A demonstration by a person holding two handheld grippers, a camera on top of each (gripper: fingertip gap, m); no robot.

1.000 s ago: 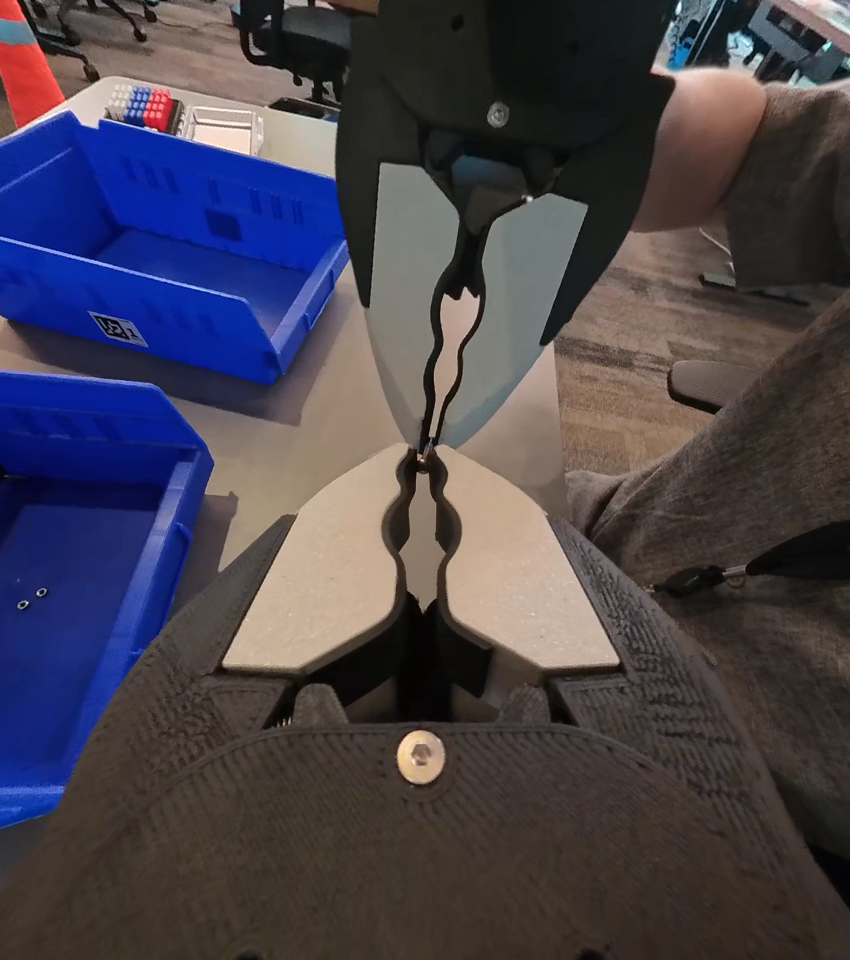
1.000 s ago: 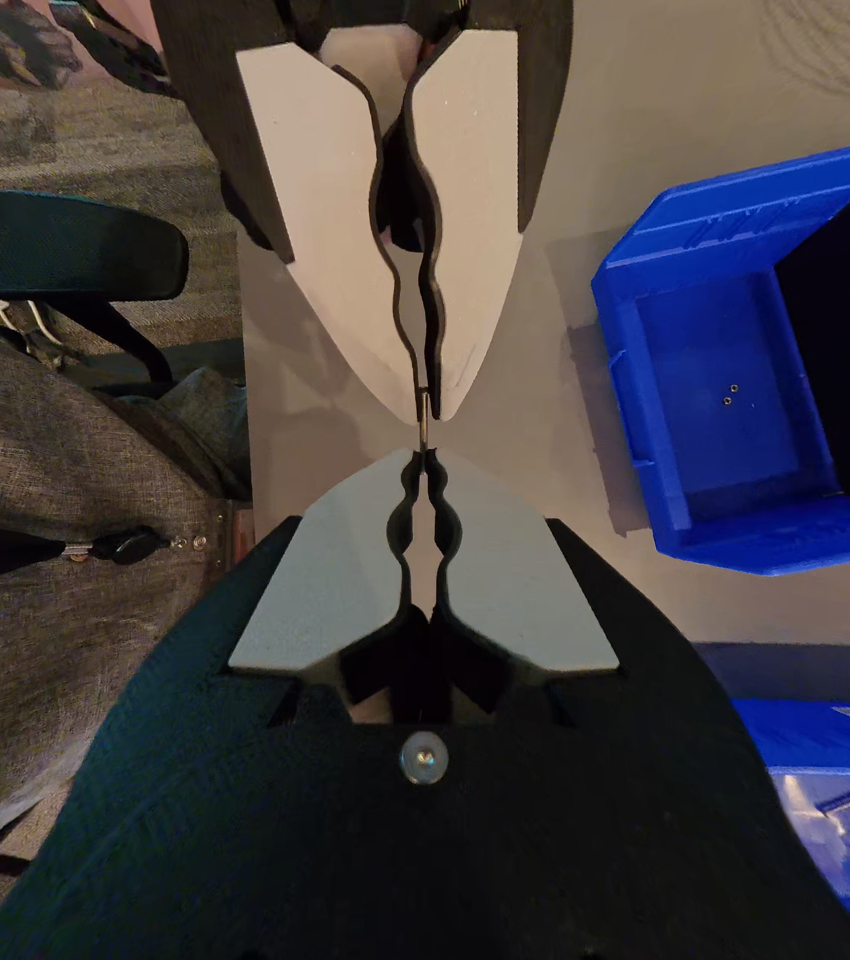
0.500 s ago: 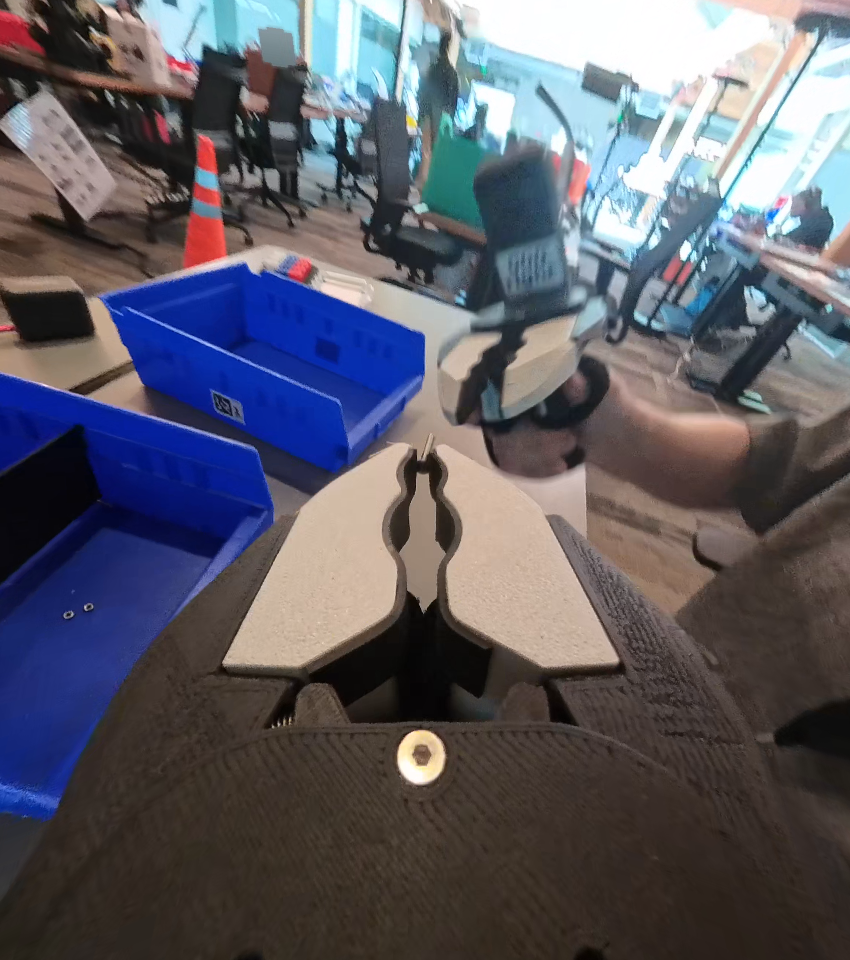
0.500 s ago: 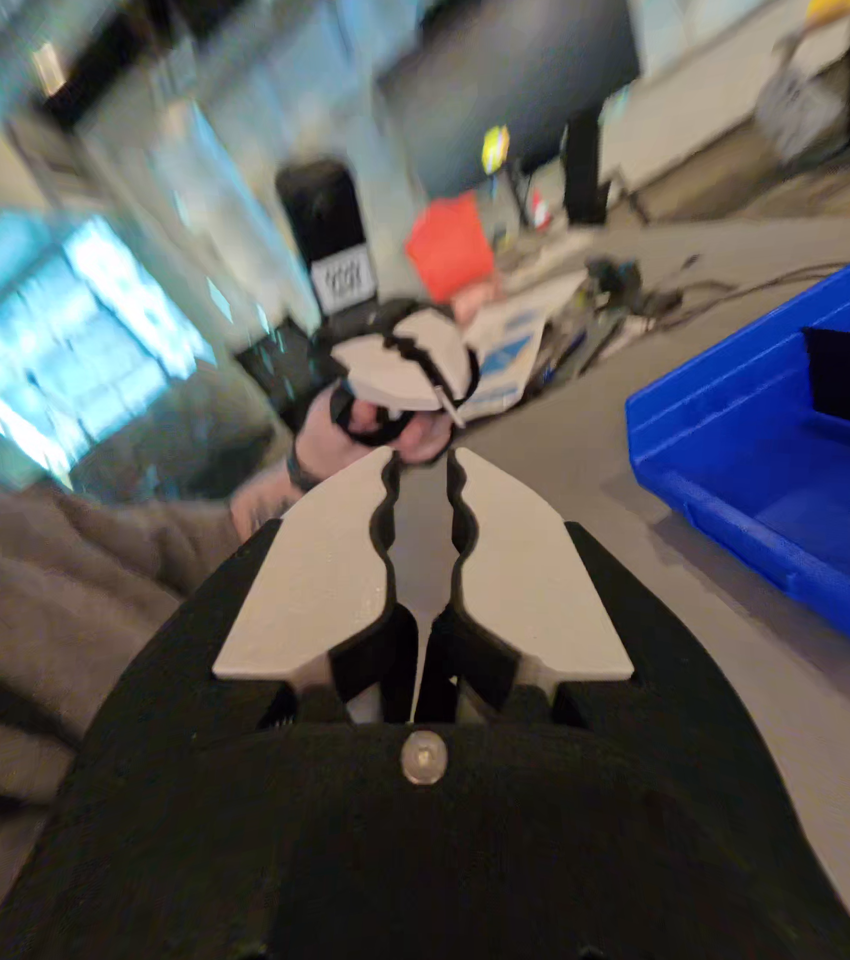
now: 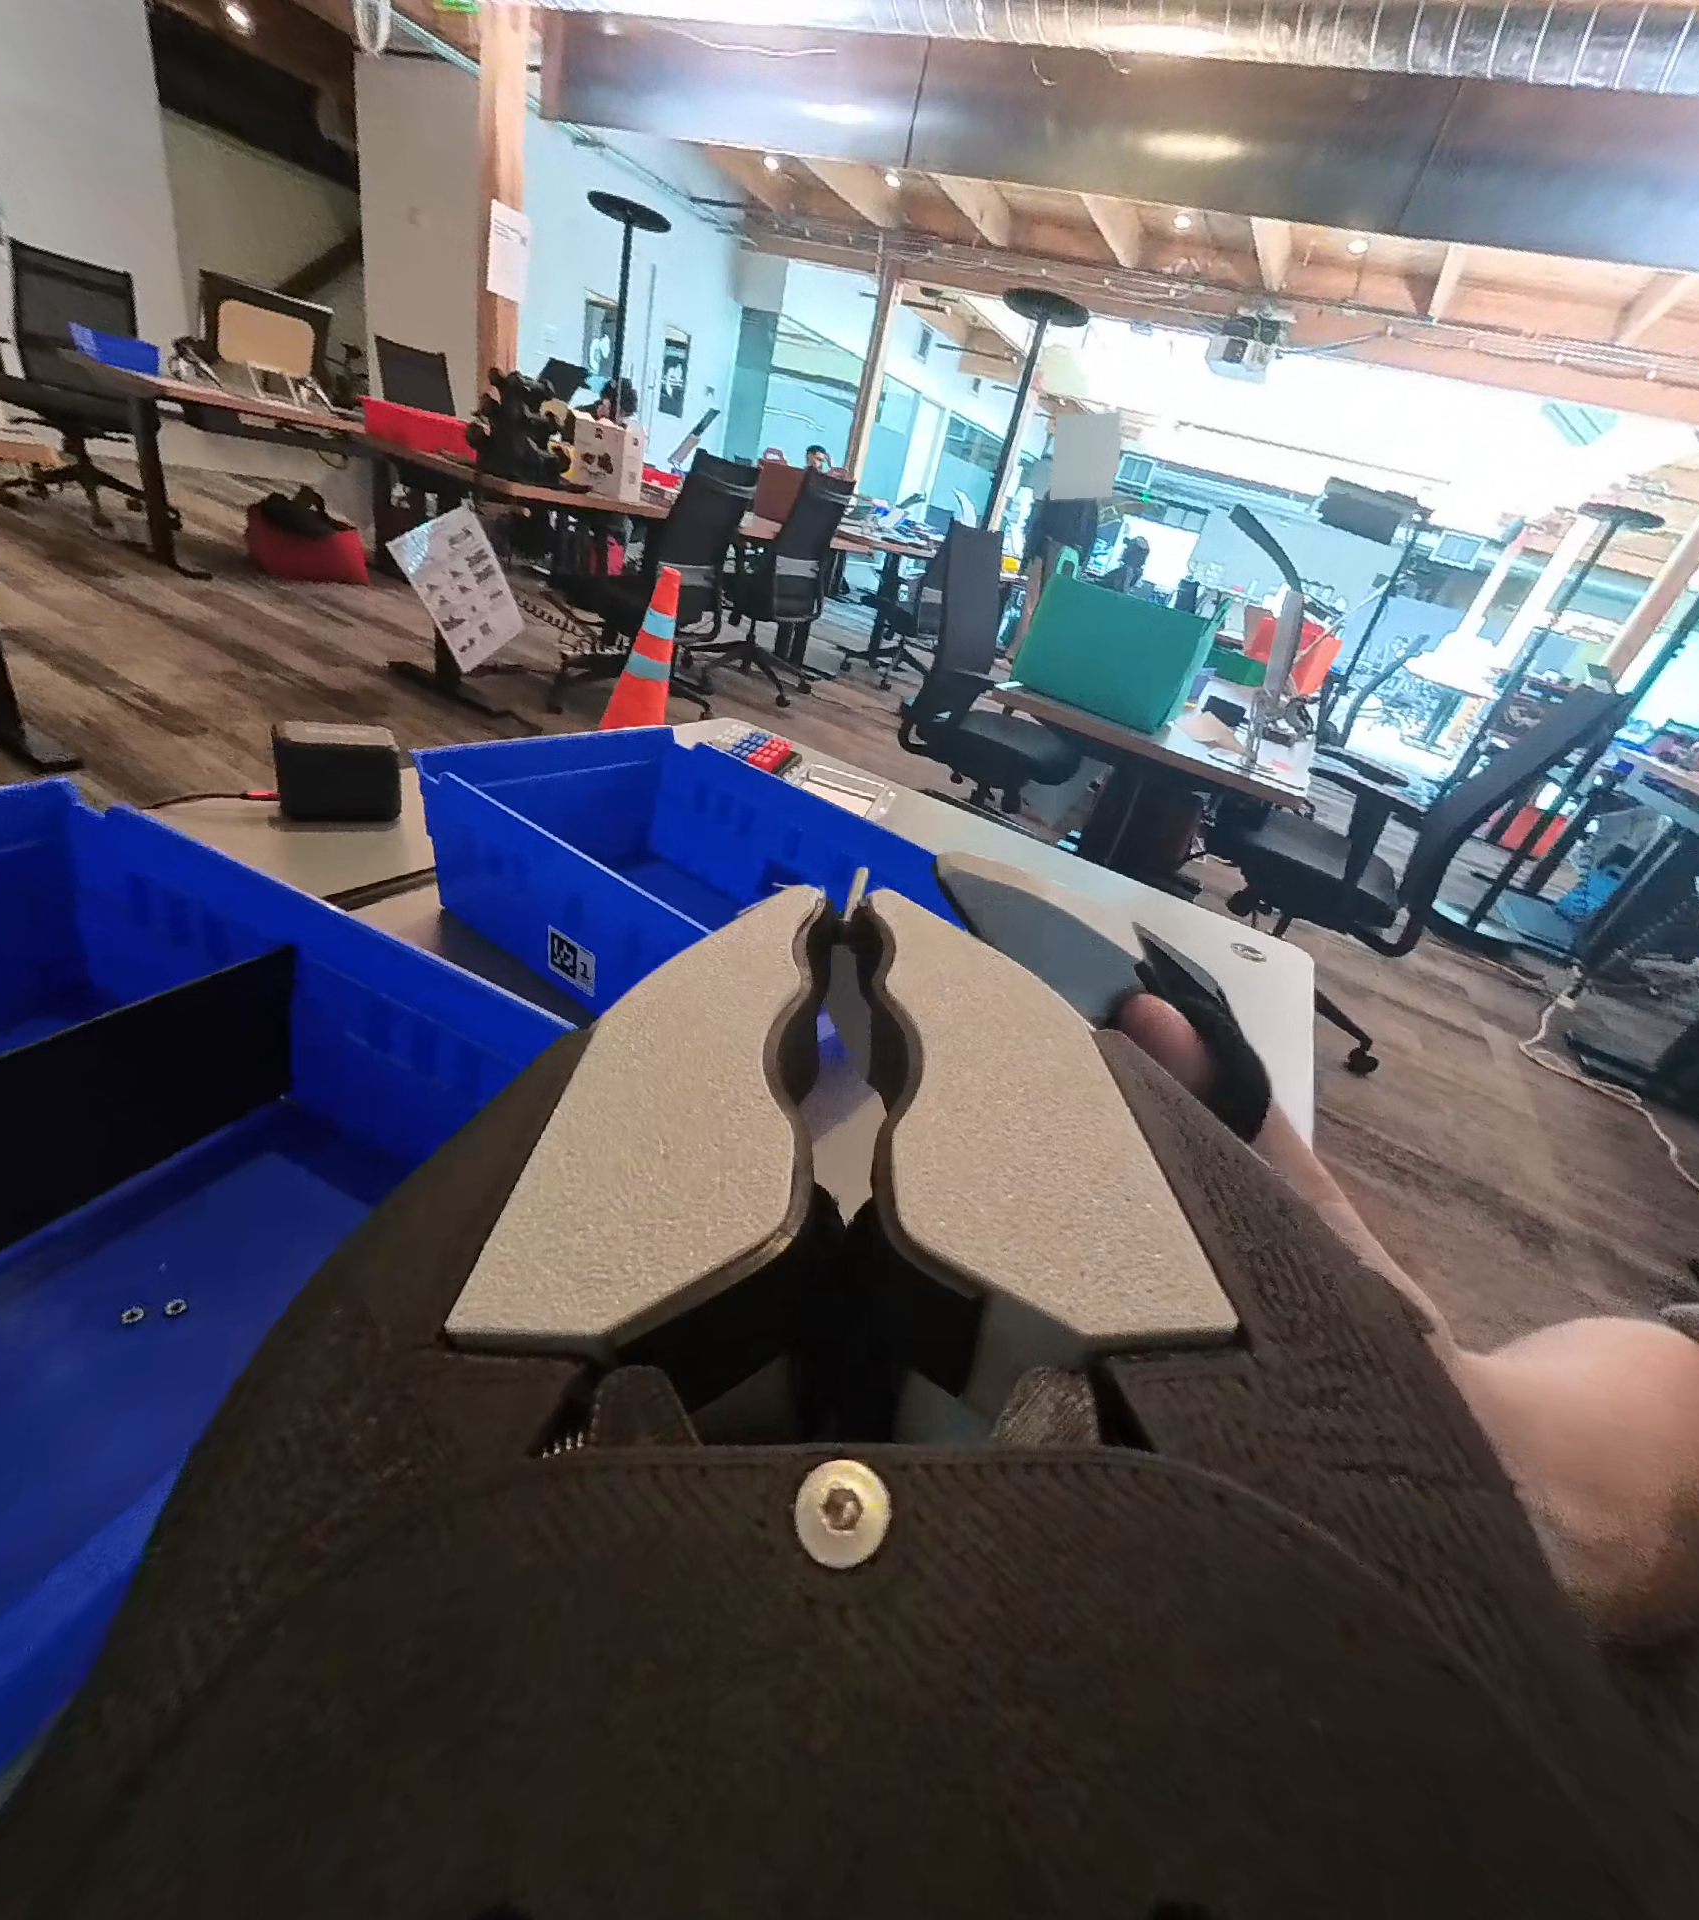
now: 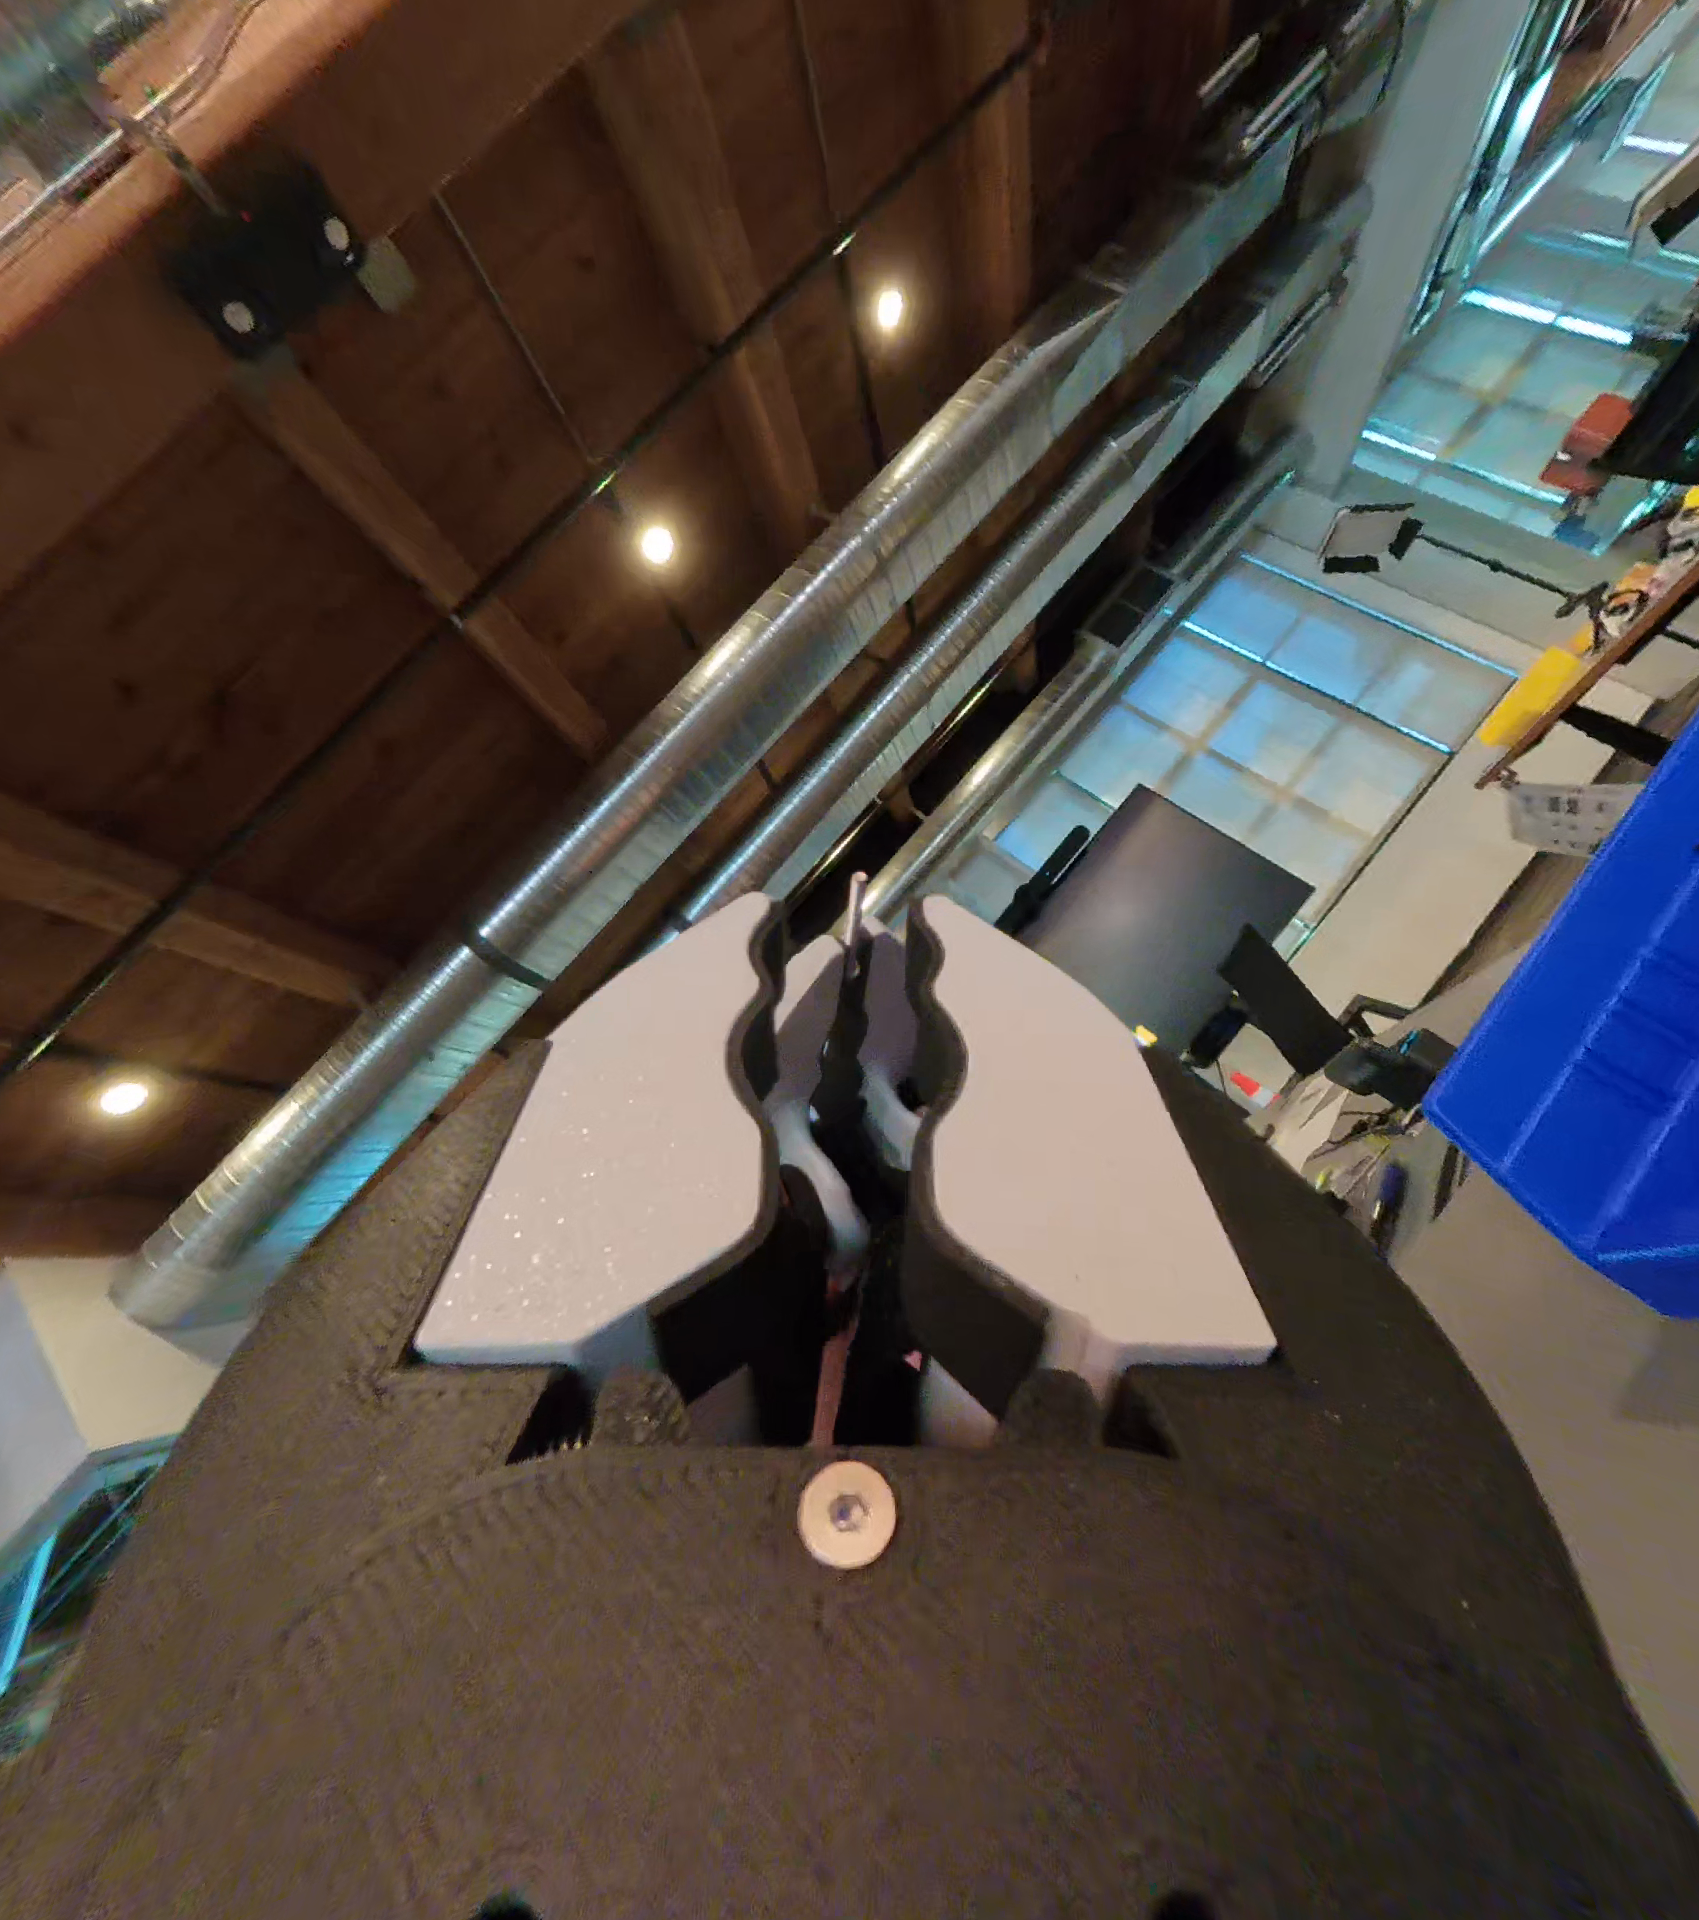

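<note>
Pin [image 5: 857, 883], thin and metallic, is pinched at the very tips of the left hand-held gripper [image 5: 847, 914], whose jaws are closed on it. Only a short stub is seen above the tips. The pin is held in the air above the tabletop [image 5: 1229, 966], over the near edge of the far bin [image 5: 616, 831].

The right hand-held gripper [image 6: 847, 935] is tilted up toward the ceiling, with its jaws partly apart and nothing gripped between them. Through the gap, the left hand-held gripper and its pin are seen just beyond. In the left wrist view it is seen low and just right of the left one, held by a hand [image 5: 1177, 1039].

A near bin [image 5: 45, 1455], blue with a black divider [image 5: 97, 1091], lies at the left; two tiny nuts [image 5: 149, 1311] rest on its floor. A small black box [image 5: 336, 769] sits on the tabletop beyond the bins, and an orange cone [image 5: 653, 665] stands on the floor farther off.

Risk, as judged: the pin is caught by so little of the tips that a slight easing of the jaws, or a knock from the close right hand-held gripper, could let it tilt or drop.

A white sticker [image 5: 570, 956] with a square code mark is fixed to the far bin's near wall; its writing is not given here. No brand can be made out.
</note>
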